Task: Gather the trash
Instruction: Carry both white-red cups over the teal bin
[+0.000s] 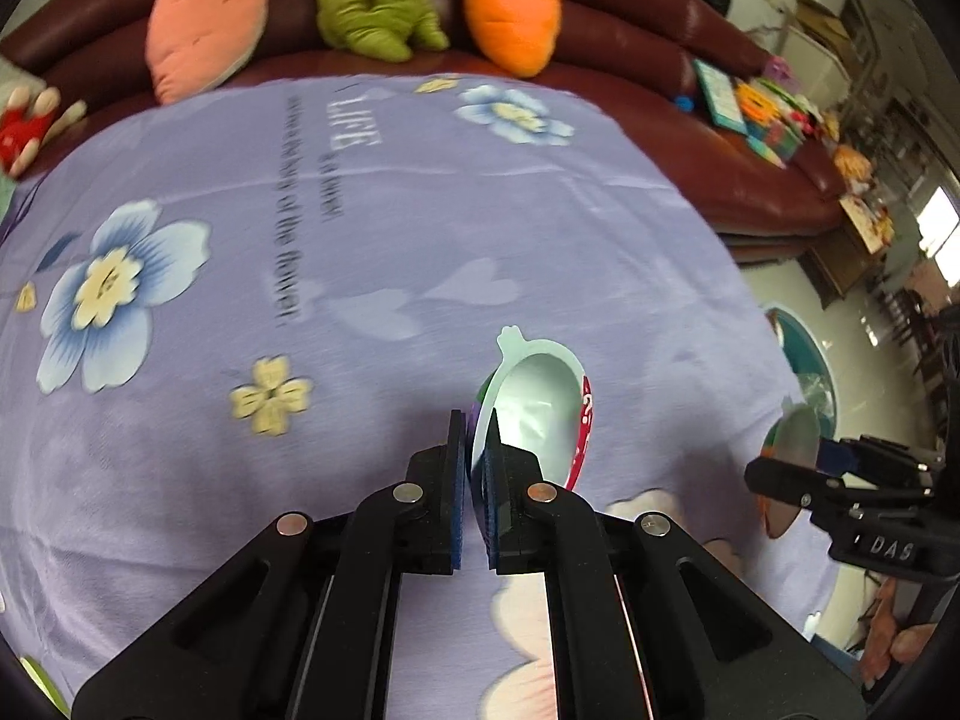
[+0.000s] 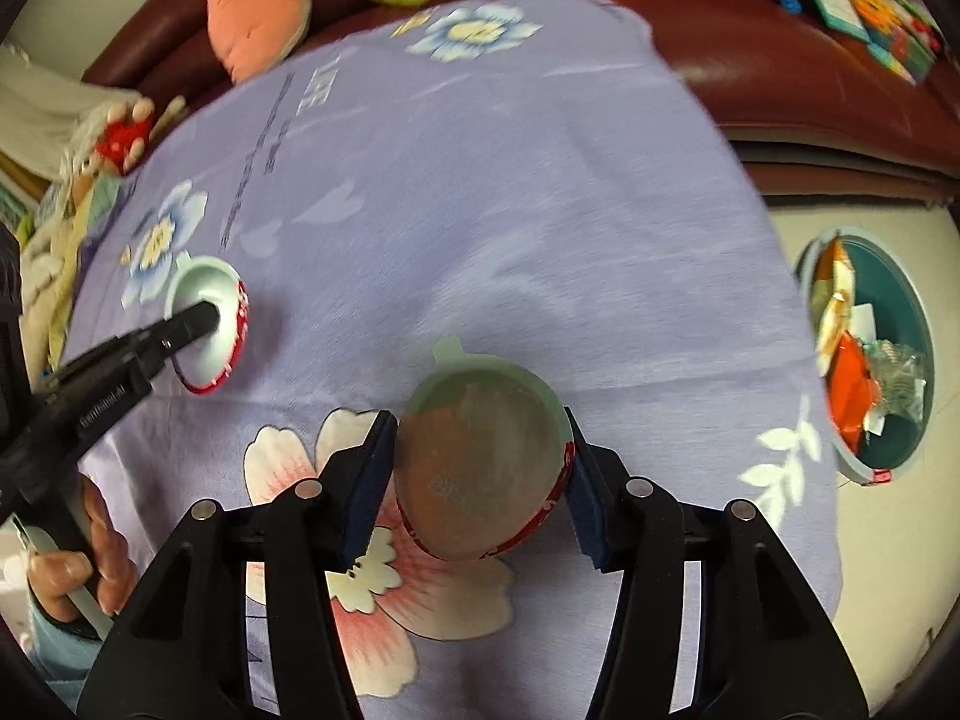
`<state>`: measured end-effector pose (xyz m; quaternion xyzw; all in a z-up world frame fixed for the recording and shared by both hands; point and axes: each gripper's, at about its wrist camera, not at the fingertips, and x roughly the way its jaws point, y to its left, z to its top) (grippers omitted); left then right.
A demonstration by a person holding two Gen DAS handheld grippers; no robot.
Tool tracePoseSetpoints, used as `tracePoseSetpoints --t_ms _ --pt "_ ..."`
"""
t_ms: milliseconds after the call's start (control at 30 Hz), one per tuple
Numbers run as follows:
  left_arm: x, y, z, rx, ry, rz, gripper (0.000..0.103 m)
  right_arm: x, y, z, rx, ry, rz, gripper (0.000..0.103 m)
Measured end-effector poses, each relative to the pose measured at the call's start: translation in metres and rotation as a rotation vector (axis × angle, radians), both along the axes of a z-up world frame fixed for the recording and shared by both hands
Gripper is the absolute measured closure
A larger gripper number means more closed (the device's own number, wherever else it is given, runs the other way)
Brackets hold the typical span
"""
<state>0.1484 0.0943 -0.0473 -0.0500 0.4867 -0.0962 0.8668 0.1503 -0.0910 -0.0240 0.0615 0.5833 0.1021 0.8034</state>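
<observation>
Near the desk's front edge, our left hand-held gripper (image 1: 477,456) pinches one empty cup's (image 1: 534,414) thin rim; our right hand-held gripper (image 2: 480,480) clasps another cup (image 2: 480,468) across its light, crushable walls.

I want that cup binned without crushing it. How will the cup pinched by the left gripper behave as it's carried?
The cup looks thin-walled and empty, so probably light and easily dented. The left gripper pinches only its rim wall, so it may swing or tilt. Its smooth inside could let it slip from the pads.
</observation>
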Motion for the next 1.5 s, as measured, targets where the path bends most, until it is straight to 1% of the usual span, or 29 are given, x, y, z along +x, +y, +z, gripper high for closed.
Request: tracePoseSetpoints --t_ms 200,333,533,767,867,1000,1300,1500 --pt "0.001 -0.048 0.012 0.007 -0.014 -0.065 0.097 -0.001 -0.041 0.017 0.028 -0.035 -0.047 0.052" --pt "0.002 -0.083 0.021 0.021 -0.026 -0.111 0.097 -0.002 -0.076 0.031 0.048 -0.070 -0.086 0.052" --pt "0.007 -0.144 0.034 0.036 -0.042 -0.197 0.097 -0.006 -0.142 0.055 0.067 -0.140 -0.167 0.052" --pt "0.013 -0.227 0.045 0.066 -0.058 -0.324 0.097 -0.018 -0.233 0.078 0.079 -0.223 -0.313 0.052" --pt "0.015 -0.259 0.047 0.075 -0.062 -0.370 0.097 -0.022 -0.268 0.081 0.084 -0.237 -0.368 0.052" --pt "0.019 -0.298 0.043 0.079 -0.054 -0.412 0.097 -0.027 -0.299 0.078 0.085 -0.239 -0.405 0.052" --pt "0.024 -0.359 0.019 0.090 0.000 -0.479 0.097 -0.029 -0.338 0.061 0.110 -0.223 -0.446 0.052" --pt "0.034 -0.385 0.003 0.097 0.034 -0.505 0.097 -0.024 -0.358 0.048 0.127 -0.201 -0.470 0.052"
